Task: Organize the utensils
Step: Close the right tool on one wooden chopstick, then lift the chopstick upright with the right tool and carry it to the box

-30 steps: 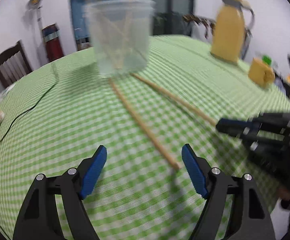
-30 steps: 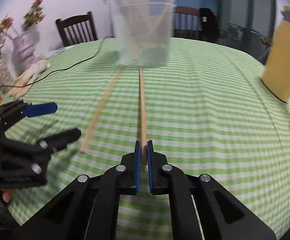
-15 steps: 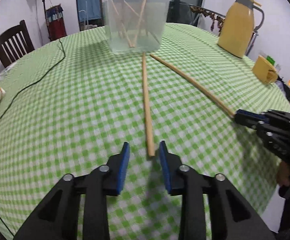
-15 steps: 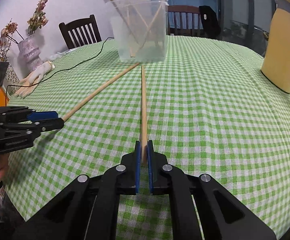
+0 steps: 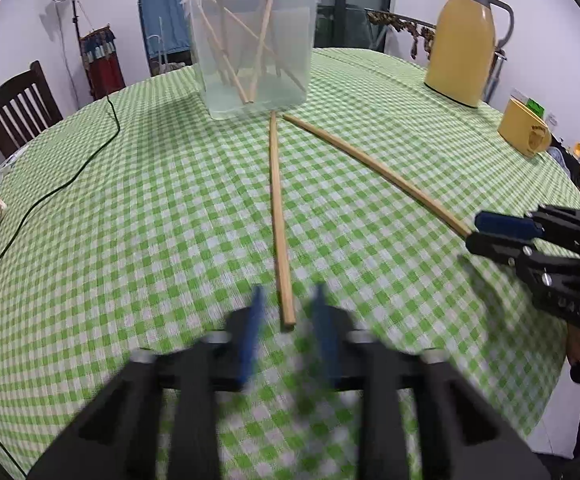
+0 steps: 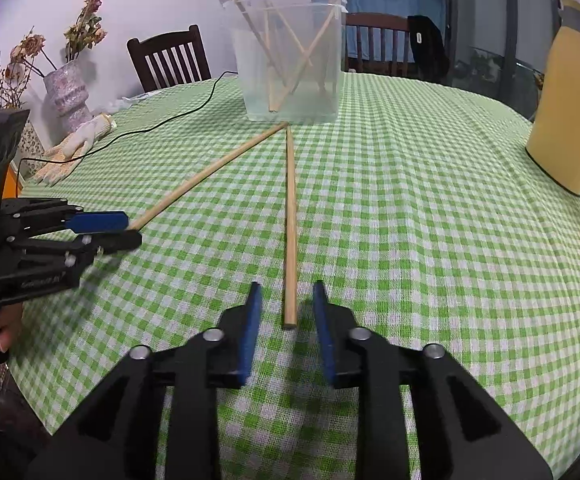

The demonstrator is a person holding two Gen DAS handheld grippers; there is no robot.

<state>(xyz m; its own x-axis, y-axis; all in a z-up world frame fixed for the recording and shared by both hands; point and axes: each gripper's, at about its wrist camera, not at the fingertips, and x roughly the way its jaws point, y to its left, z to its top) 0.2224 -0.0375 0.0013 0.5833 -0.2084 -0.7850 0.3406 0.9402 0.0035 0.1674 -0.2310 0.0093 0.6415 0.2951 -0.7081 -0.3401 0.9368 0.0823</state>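
Left wrist view: the left gripper is smeared by motion blur. Its jaws have just been closing, yet a gap shows on either side of the near end of one chopstick, which lies flat on the green checked tablecloth and runs straight ahead to the foot of the clear plastic container. More sticks lean inside that container, their tops cut off by the frame edge.

Right wrist view: the right gripper stands with its jaws apart, having just been opening. The end of a second chopstick lies between the pads, touching neither.

A black cable trails ahead and left of the left gripper, with a white glove beyond it near the table edge. A yellow thermos jug and a yellow mug stand far ahead to the right, clear of both sticks. Nothing blocks the way to the container.

Pale lettering on the left gripper's body, seen from the right wrist, is too blurred to read. So is the green label behind the mug.
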